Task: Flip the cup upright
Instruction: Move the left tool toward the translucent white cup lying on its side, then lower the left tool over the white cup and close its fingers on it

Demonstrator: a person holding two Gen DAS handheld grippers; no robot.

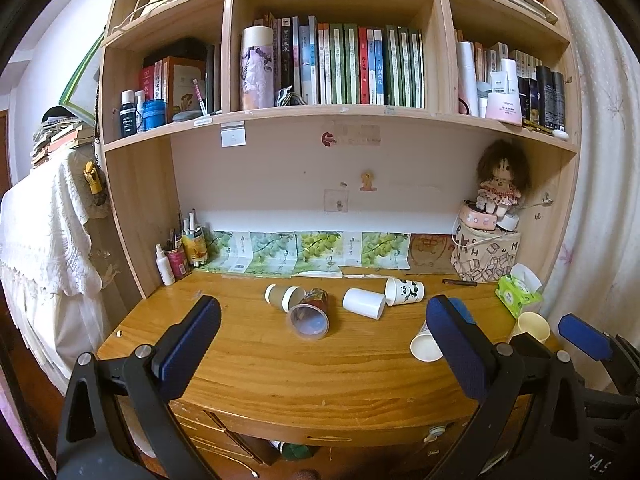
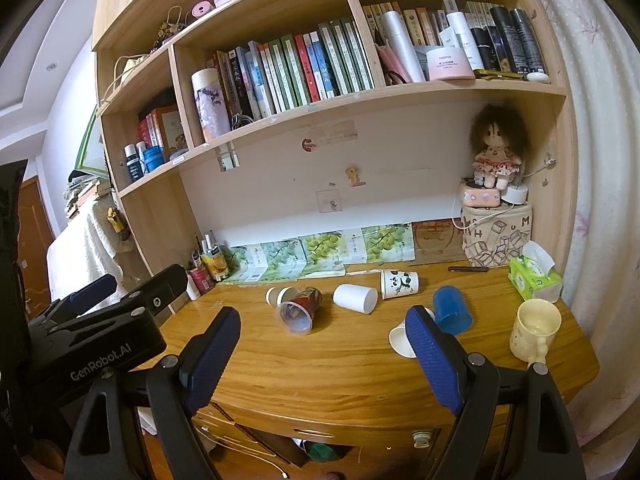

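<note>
Several cups lie on their sides on the wooden desk (image 1: pixel 280 364): a brown paper cup (image 1: pixel 283 296), a clear patterned cup (image 1: pixel 310 313), a white cup (image 1: pixel 364 302), a panda cup (image 1: pixel 405 291), a white paper cup (image 1: pixel 425 345) and a blue cup (image 2: pixel 451 309). A cream mug (image 2: pixel 536 327) stands upright at the right. My left gripper (image 1: pixel 320 312) is open and empty above the desk's front edge. My right gripper (image 2: pixel 324 322) is open and empty too, beside it. The white paper cup (image 2: pixel 402 339) is partly hidden by my right finger.
A green tissue pack (image 2: pixel 534 278), a printed bag (image 2: pixel 496 236) with a doll (image 2: pixel 494 156) on top, a pen (image 2: pixel 468 269), and pen holders and bottles (image 1: pixel 180 254) stand at the desk's back. Bookshelves hang above. Drawers sit under the front edge.
</note>
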